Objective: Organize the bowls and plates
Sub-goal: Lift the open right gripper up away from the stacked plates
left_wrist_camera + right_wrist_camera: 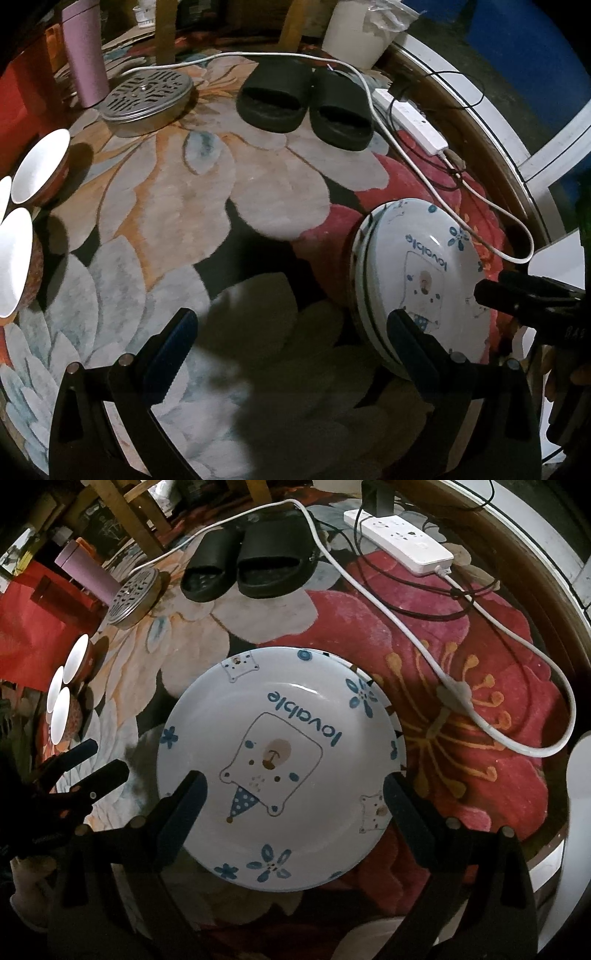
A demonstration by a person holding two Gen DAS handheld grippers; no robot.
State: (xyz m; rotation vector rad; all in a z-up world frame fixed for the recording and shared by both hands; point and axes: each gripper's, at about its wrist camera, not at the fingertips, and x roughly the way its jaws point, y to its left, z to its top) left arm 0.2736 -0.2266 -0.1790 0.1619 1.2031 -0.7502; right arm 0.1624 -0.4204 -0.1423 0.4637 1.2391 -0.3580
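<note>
A stack of white plates with a blue bear print and the word "lovable" (280,760) lies on the floral rug; it also shows in the left wrist view (417,273) at the right. My right gripper (295,797) is open and hovers over the stack, empty. My left gripper (291,332) is open and empty over the rug, left of the stack. Three small bowls with white insides (40,166) sit together at the far left; they also show in the right wrist view (64,686).
A pair of black slippers (303,99), a perforated metal dish (147,96) and a pink tumbler (85,48) stand at the back. A white power strip (399,539) and a white cable (406,627) cross the rug behind and right of the plates.
</note>
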